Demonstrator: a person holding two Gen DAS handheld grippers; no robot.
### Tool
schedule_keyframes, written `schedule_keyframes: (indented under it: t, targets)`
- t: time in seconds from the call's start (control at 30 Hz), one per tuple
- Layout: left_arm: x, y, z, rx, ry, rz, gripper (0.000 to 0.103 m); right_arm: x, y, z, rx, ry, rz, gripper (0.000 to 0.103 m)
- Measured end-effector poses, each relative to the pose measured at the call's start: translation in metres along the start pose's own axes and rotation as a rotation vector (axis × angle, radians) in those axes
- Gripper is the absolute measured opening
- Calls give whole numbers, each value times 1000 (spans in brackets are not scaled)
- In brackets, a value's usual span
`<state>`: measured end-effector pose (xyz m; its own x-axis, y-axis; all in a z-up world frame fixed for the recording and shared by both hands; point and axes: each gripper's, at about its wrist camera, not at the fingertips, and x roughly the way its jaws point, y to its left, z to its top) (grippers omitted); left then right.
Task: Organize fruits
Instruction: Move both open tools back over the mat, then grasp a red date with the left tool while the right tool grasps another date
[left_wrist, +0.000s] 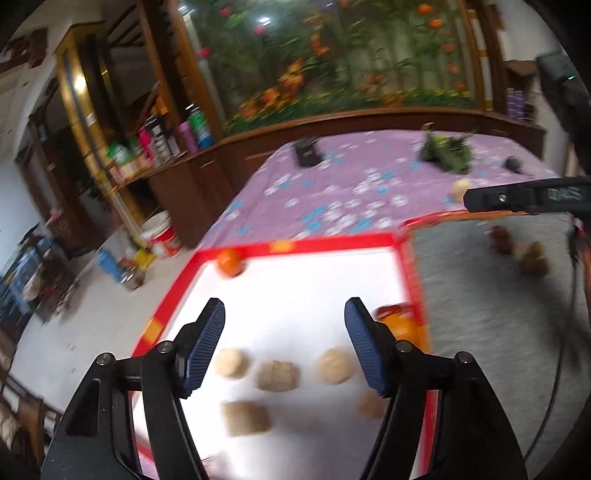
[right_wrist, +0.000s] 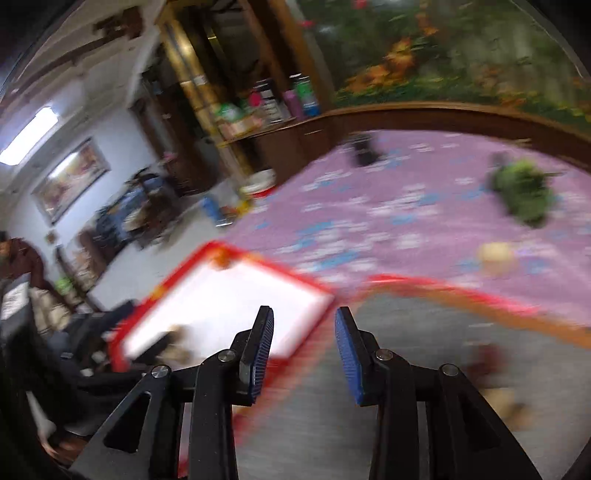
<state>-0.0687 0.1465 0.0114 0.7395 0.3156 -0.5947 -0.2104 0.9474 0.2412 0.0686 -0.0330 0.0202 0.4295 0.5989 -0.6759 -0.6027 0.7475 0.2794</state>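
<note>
My left gripper (left_wrist: 284, 341) and right gripper (right_wrist: 304, 354) look identical from here: black angular linkage arms pinned with round silver screws, each finger faced with a ribbed blue pad (left_wrist: 205, 345), and a thin black cable (left_wrist: 557, 354) trailing alongside.

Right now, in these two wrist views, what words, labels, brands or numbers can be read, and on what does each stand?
Nothing can be quoted with confidence.
Right gripper, on its finger: pale raised letters, upside down and cut off by the picture's edge; not readable.
Bottles on the wooden shelf: printed labels, too blurred.
Black box on the purple bedspread: any marking is too small.
</note>
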Motion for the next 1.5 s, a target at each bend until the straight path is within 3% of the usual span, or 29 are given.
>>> schedule_keyframes:
  t: [0.07, 0.23, 0.5, 0.67, 0.77, 0.9, 1.03, 1.2, 1.27, 1.5]
  targets:
    - [0, -15, 7, 29, -5, -42, 67, -5, -30, 1, 42, 18, -64, 37]
    - [4, -46, 19, 69, 20, -147, 67, 9, -68, -4, 96, 80, -90, 37]
    - [1, -65, 24, 92, 52, -163, 67, 36, -85, -16, 98, 175, -165, 34]
    - [-1, -86, 30, 125, 57, -203, 67, 40, -75, -21, 16, 193, -234, 20]
    - [2, -98, 35, 151, 67, -232, 67, 28, -86, -22, 54, 185, -199, 20]
    - [17, -121, 47, 174, 92, -323, 66, -23, -123, -24, 201, 100, -92, 20]
    - [35, -150, 58, 223, 98, -395, 66, -50, -151, -37, 273, 67, -69, 20]
    - [67, -180, 59, 316, 169, -482, 60, -42, -184, -49, 386, 80, -6, 20]
    - [74, -185, 58, 334, 198, -501, 51, -38, -188, -48, 396, 93, 7, 20]
    - [88, -200, 65, 366, 207, -520, 50, -42, -189, -49, 423, 83, 49, 20]
